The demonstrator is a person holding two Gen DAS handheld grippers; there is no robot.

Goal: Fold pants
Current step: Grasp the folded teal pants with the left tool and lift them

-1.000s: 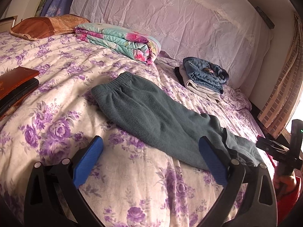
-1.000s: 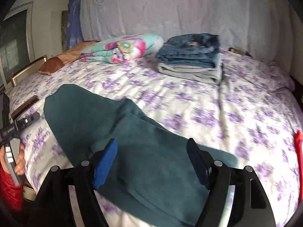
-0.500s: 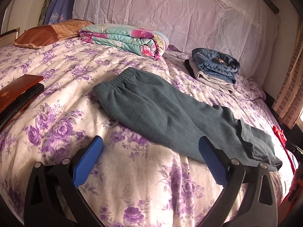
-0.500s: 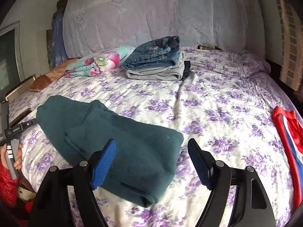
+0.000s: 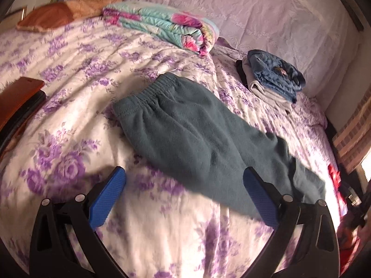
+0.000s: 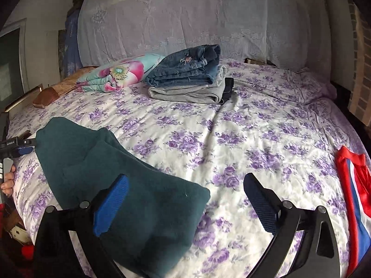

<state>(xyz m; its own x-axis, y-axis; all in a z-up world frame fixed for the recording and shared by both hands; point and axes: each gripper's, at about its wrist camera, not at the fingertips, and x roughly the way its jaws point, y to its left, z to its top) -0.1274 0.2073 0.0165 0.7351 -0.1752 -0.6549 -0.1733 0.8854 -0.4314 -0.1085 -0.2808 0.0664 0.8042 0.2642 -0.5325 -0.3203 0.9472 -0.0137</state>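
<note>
Both tongs gape empty; the pants run upper left to lower right, hem by the right tongs, left tongs.

Each set of tongs, left tongs and right tongs, is a black plastic frame of two curved arms with silver pivot screws, tipped inside with ribbed blue rubber pads.

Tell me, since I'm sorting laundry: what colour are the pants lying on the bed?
Dark teal pants, clearest in the left wrist view.
</note>
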